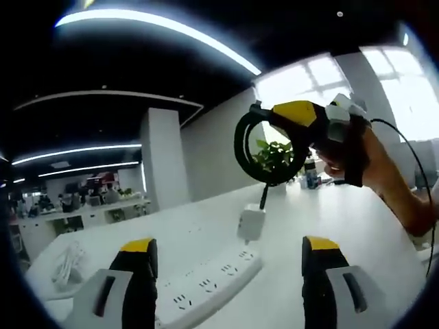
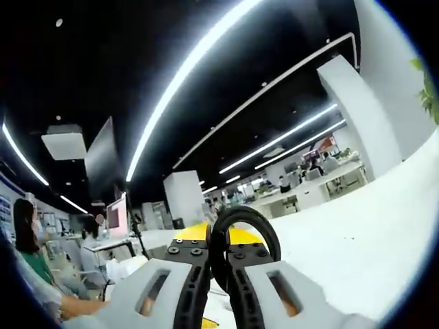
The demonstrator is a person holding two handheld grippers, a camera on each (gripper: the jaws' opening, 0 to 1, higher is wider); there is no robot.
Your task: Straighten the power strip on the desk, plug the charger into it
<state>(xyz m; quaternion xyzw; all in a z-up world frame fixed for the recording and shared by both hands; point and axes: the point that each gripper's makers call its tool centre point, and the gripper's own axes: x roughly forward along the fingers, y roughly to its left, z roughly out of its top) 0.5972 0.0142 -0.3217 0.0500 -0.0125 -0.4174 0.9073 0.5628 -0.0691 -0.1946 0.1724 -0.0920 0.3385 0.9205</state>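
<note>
Power strip: the white power strip (image 1: 206, 281) lies flat on the white counter (image 1: 357, 233), seen in the left gripper view between that gripper's two jaws and running aslant from low left to upper right. Whether it now sits square to the counter edge cannot be told from these views.

Charger: the white charger (image 1: 251, 223) hangs in the air just above the far end of the strip, apart from it, on a black cable (image 1: 255, 147) bent into a loop.

Right gripper: the right gripper (image 1: 302, 116), in a person's hand (image 1: 343, 161), is raised above the counter. In the right gripper view its jaws (image 2: 218, 274) are drawn close together and pinch the cable loop (image 2: 243, 236) between the pads.

Left gripper: the left gripper (image 1: 226, 264) is low over the counter, its jaws standing wide to either side of the strip and holding nothing.

Done: the charger is off the counter and carried by its cable, brought over the strip.

Left to do: the plug is not yet in any socket. By my judgement the charger must be steadied, as it dangles freely, lined up with a socket and pressed in, and the left gripper is well placed to brace the strip.

Risk: a grip on the cable alone gives poor control of the plug's facing.

Surroundings: an office with ceiling light strips, a potted plant (image 1: 274, 159) and seated people.
</note>
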